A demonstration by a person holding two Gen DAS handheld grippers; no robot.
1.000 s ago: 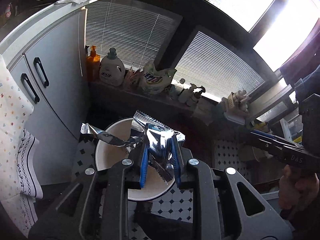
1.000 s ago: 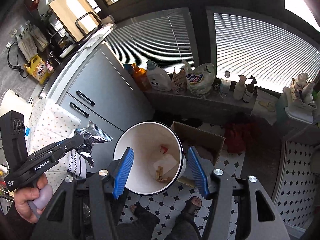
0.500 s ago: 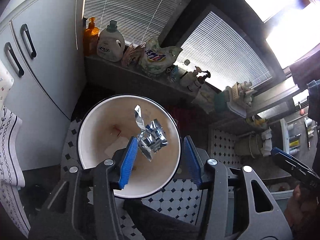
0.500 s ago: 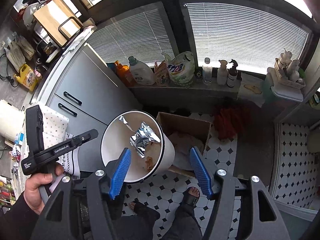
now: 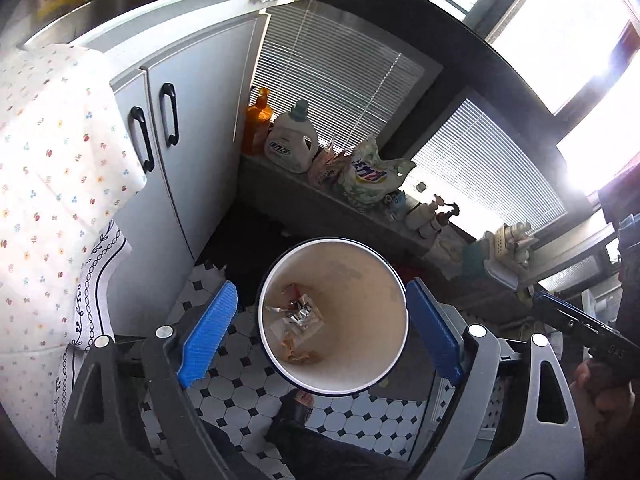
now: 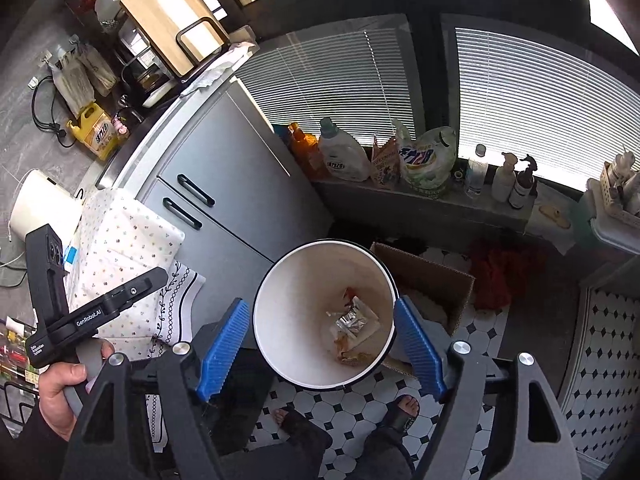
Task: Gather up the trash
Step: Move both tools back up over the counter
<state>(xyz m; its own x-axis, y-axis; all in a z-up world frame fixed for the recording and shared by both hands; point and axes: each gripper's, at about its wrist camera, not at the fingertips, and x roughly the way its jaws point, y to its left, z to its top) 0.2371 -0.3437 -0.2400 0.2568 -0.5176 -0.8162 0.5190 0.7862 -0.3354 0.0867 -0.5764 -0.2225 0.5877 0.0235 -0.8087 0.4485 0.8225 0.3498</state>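
A white round trash bin [image 5: 360,264] with a dark rim stands on the tiled floor; it also shows in the right wrist view [image 6: 280,312]. A silver foil wrapper [image 5: 298,314] lies at its bottom on other scraps, also seen in the right wrist view [image 6: 352,322]. My left gripper [image 5: 320,338] is open and empty, high above the bin mouth. My right gripper [image 6: 322,354] is open and empty, also above the bin.
Grey cabinets [image 5: 192,128] stand at the left with a flowered cloth [image 5: 52,152] over a table edge. A low sill holds detergent bottles [image 5: 292,144] and a bag [image 5: 368,176]. A cardboard box [image 6: 432,280] sits behind the bin. My feet [image 6: 404,408] are on the tiles.
My left gripper opened and let go of the foil wrapper, which dropped to the bottom of the bin. The left gripper then rose and opened wider. The right gripper stayed open.
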